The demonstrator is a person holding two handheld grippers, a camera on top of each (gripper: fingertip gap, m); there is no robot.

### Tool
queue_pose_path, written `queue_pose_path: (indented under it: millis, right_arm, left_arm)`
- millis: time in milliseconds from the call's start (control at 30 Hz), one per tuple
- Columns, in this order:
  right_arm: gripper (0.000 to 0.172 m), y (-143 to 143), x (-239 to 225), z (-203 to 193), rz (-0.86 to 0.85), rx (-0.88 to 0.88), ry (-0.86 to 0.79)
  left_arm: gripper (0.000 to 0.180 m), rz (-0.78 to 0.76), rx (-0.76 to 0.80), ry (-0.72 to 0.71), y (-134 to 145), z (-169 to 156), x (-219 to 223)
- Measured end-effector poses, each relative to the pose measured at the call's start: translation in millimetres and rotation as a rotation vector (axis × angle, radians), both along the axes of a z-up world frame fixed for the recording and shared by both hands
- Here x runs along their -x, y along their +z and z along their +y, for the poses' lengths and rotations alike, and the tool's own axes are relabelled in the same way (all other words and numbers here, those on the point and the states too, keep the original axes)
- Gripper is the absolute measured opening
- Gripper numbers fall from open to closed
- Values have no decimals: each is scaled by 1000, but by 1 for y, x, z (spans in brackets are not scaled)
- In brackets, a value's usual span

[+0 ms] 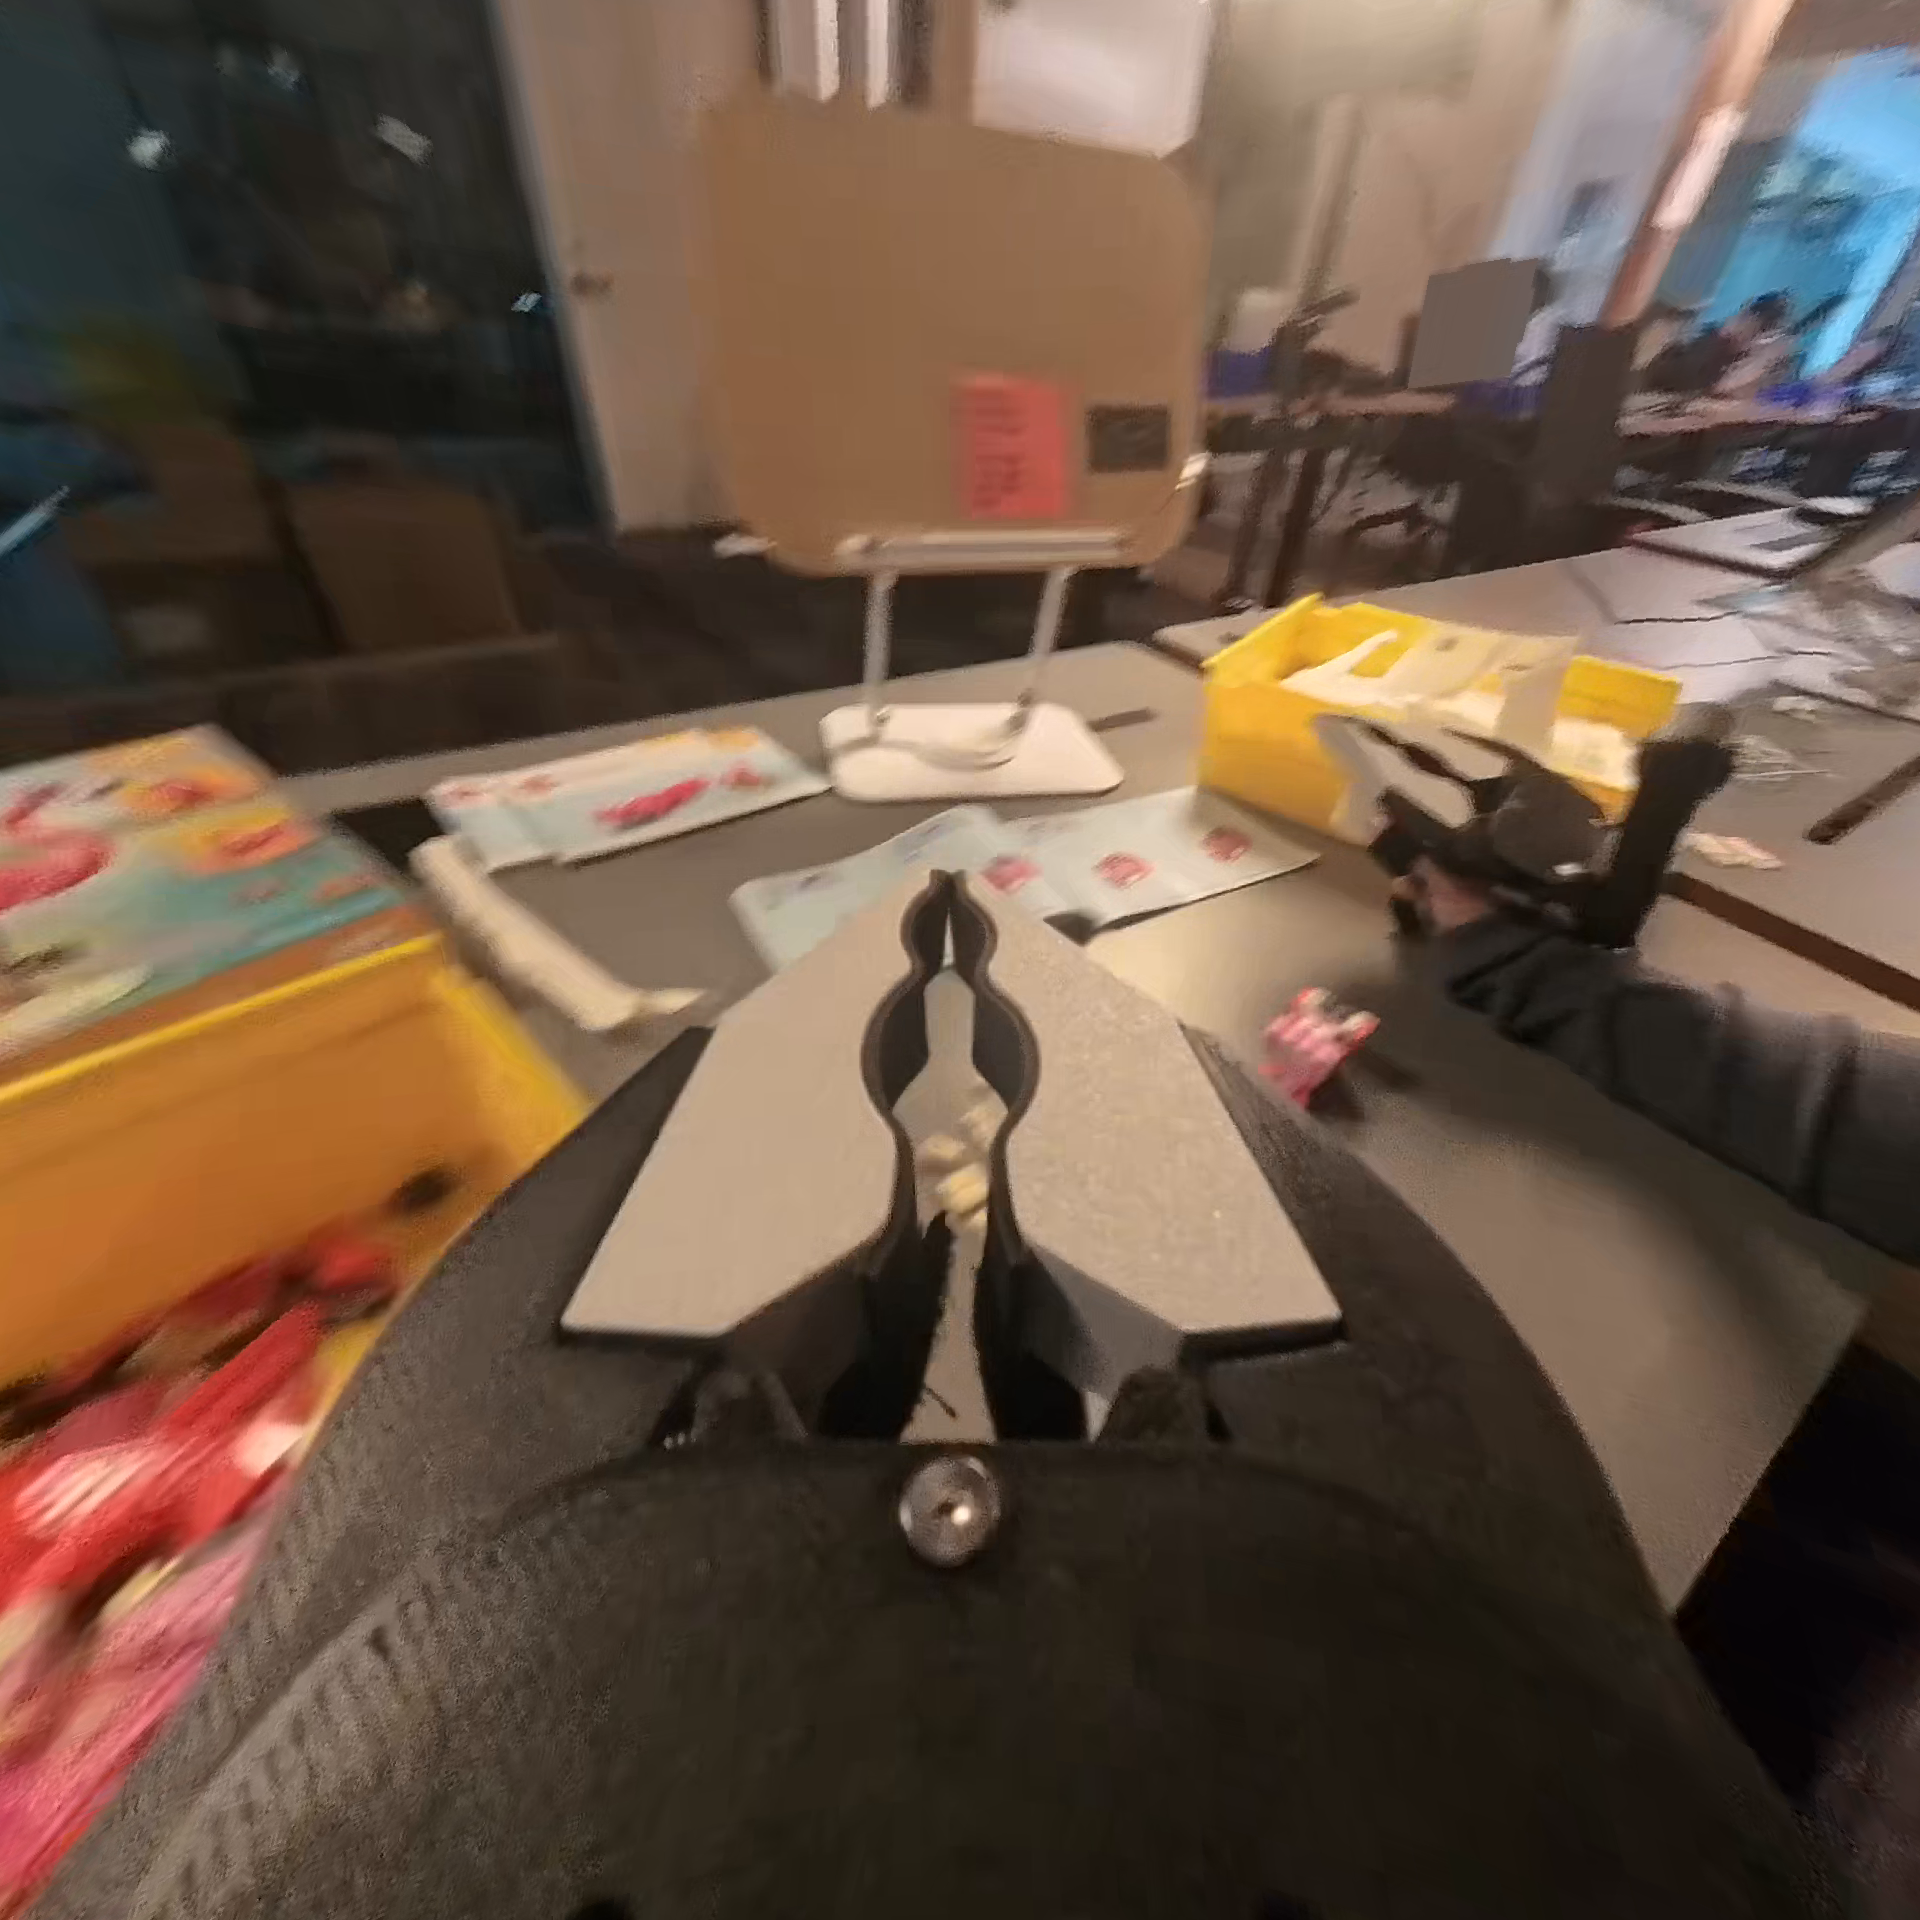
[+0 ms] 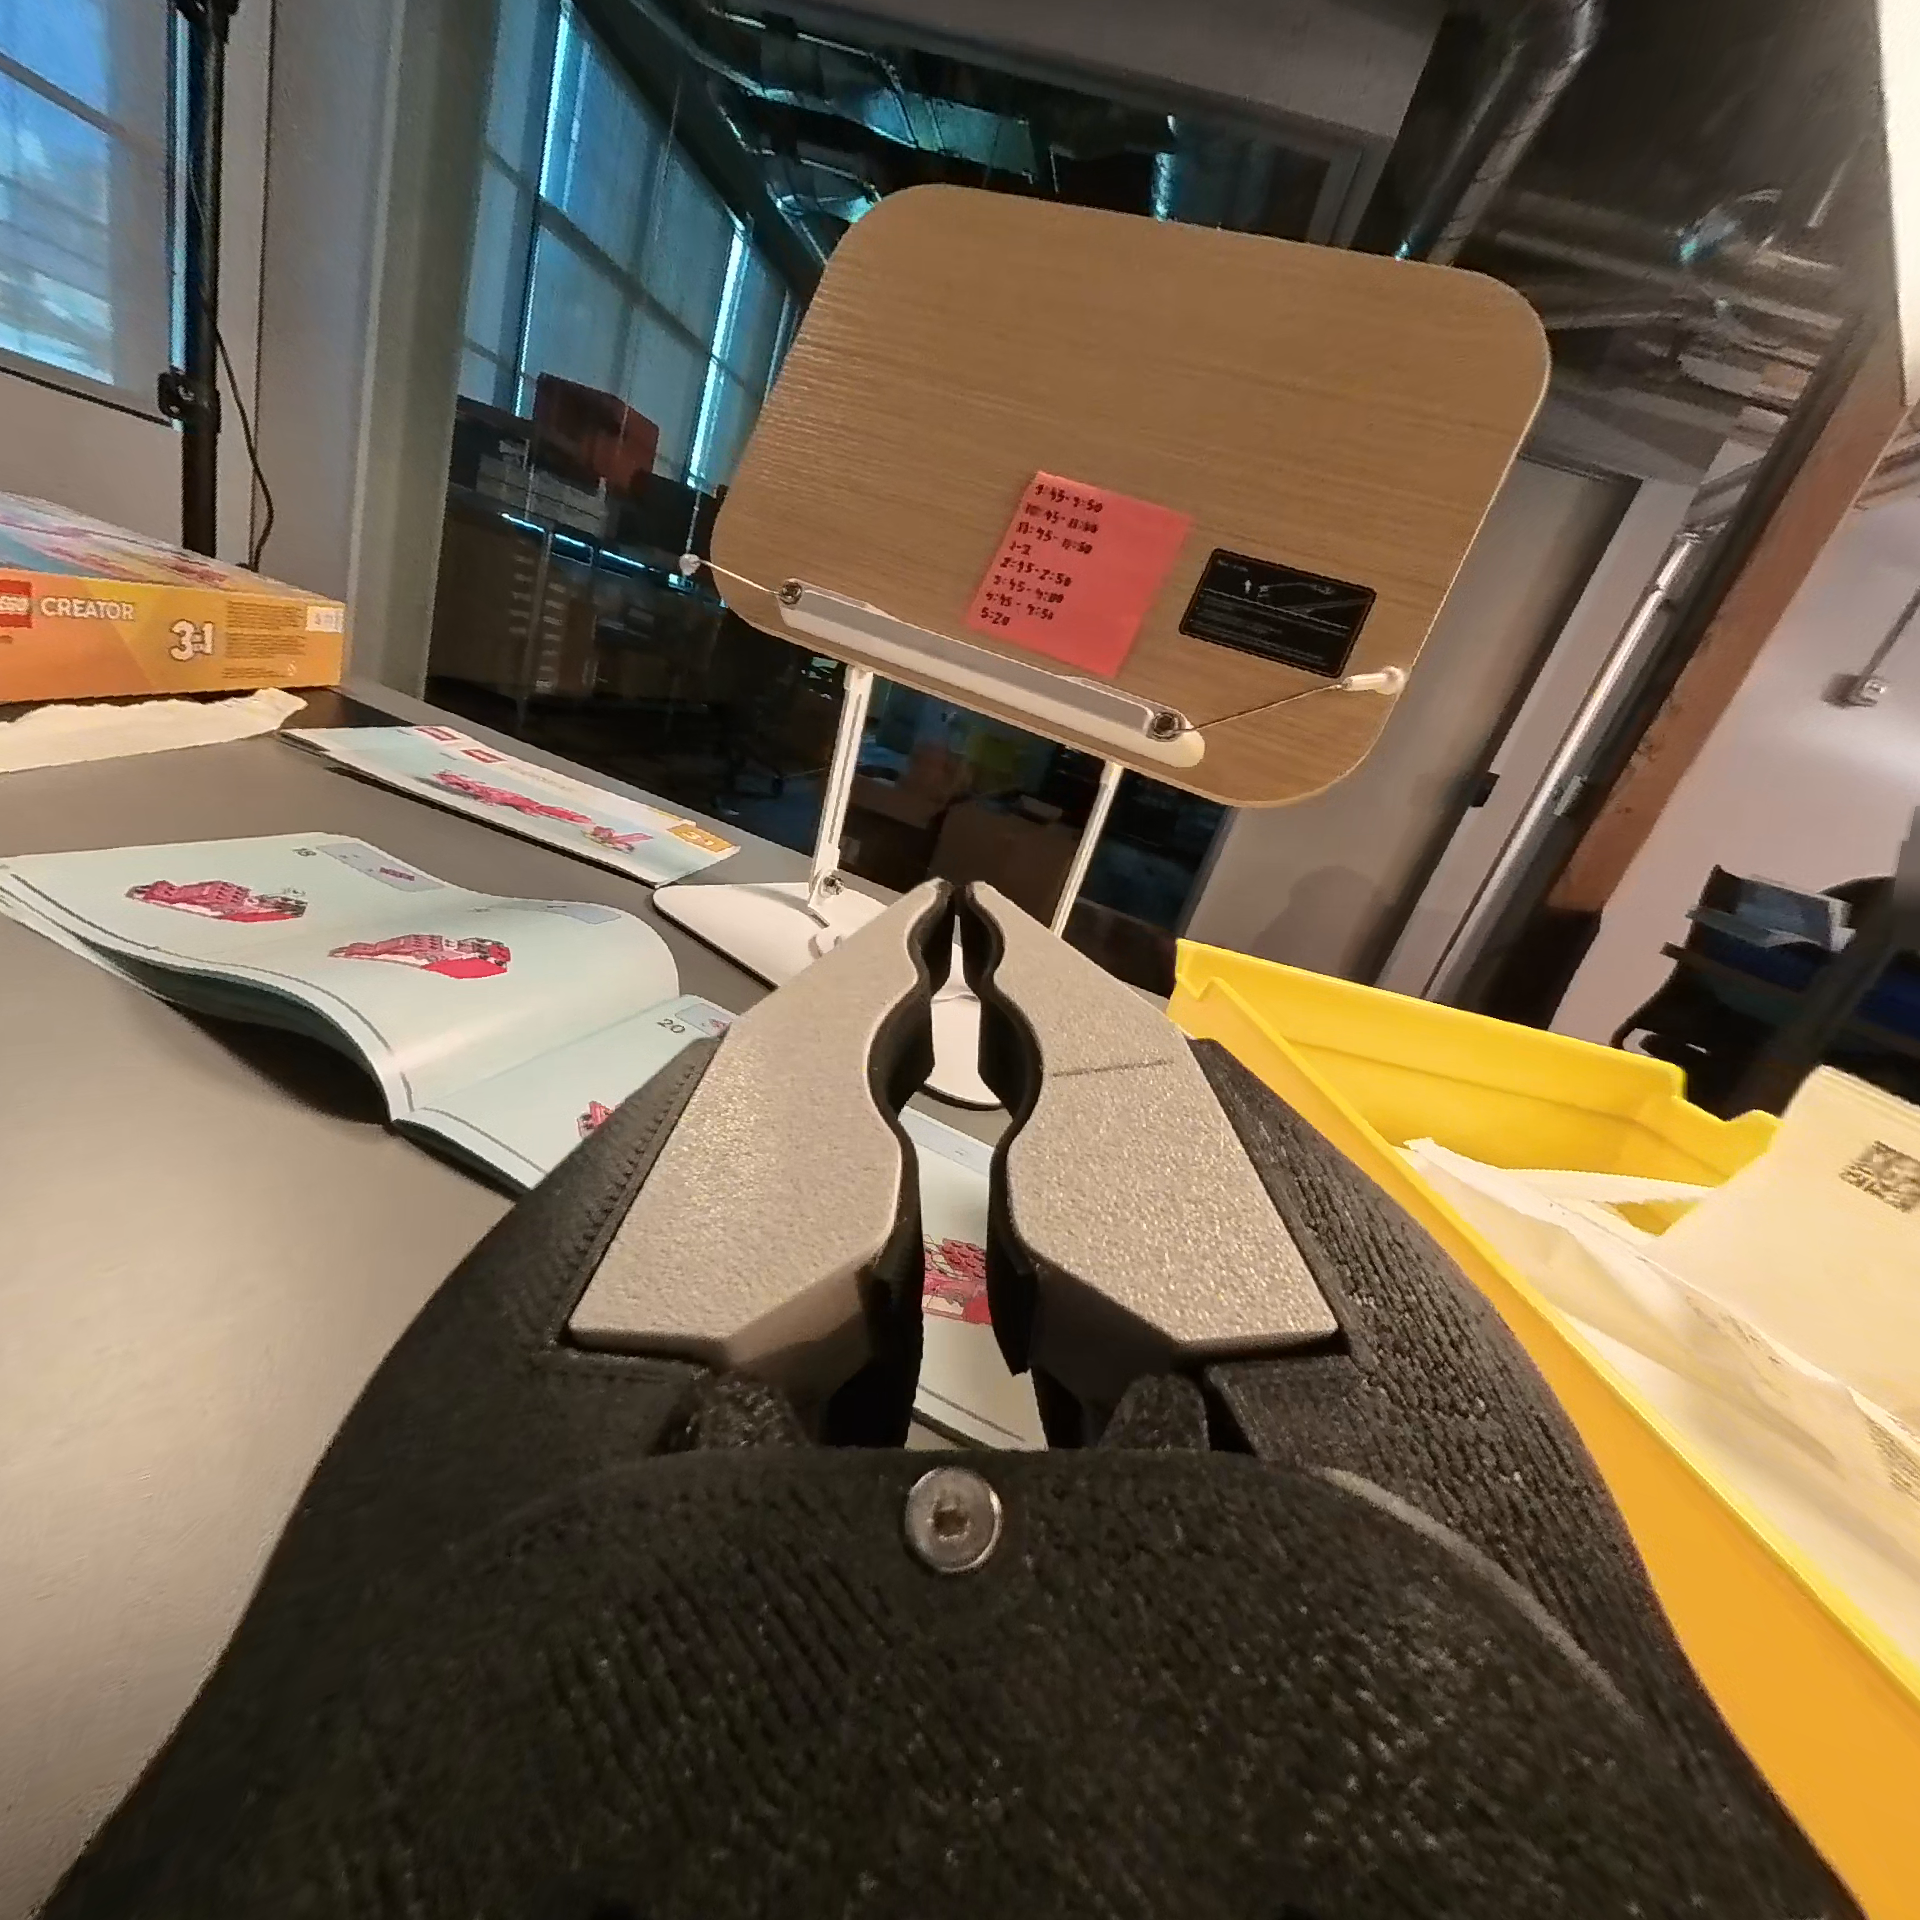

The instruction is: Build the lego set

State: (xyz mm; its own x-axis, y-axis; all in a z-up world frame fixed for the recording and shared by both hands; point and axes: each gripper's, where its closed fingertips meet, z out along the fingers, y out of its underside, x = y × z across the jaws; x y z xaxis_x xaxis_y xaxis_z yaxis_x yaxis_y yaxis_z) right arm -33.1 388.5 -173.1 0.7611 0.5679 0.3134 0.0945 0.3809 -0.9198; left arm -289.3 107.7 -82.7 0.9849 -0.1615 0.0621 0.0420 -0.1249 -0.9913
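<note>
My left gripper (image 1: 948,888) is shut with nothing between its tips and hovers above the grey table (image 1: 1403,1195). It is just short of an open pale-blue instruction booklet (image 1: 1132,862). Small cream pieces (image 1: 961,1164) lie on the table under its fingers. A small pink brick build (image 1: 1314,1039) lies to its right. My right gripper (image 2: 956,896) is shut and empty. It is over the same open booklet (image 2: 343,966) and points at a wooden book stand (image 2: 1143,468). It also shows in the left wrist view (image 1: 1351,753), by the yellow bin (image 1: 1268,727), held by a dark-sleeved arm.
The book stand (image 1: 935,312) has a white base (image 1: 966,753) and bears a pink note. A second booklet (image 1: 634,790) lies closed to the left. A yellow box (image 1: 208,1122) with red and pink bricks and a printed box (image 1: 156,862) stand at the left. The yellow bin (image 2: 1455,1091) holds paper bags. About 40 cm separates my left fingertips from my right.
</note>
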Motion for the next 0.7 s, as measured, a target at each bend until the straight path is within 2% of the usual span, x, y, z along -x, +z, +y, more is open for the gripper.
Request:
queue_pose_path:
  millis: [100,200,267,433,633,700]
  right_arm:
    - [0,-2,4,0,-17,2,5]
    - [0,-5,7,0,-30,18,15]
    - [0,-5,6,1,-31,20,6]
    - [0,-7,5,2,-55,11,-19]
    - [0,-9,4,5,-85,3,-54]
    - [0,-10,5,6,-95,1,-59]
  left_arm:
    - [0,41,190,172,-17,-26,79]
    - [1,65,504,216,-59,-34,131]
    - [3,52,673,162,-85,-27,144]
    - [6,58,950,77,-137,5,174]
    - [20,-19,1096,22,-168,30,183]
    - [24,-47,1117,-44,-175,34,174]
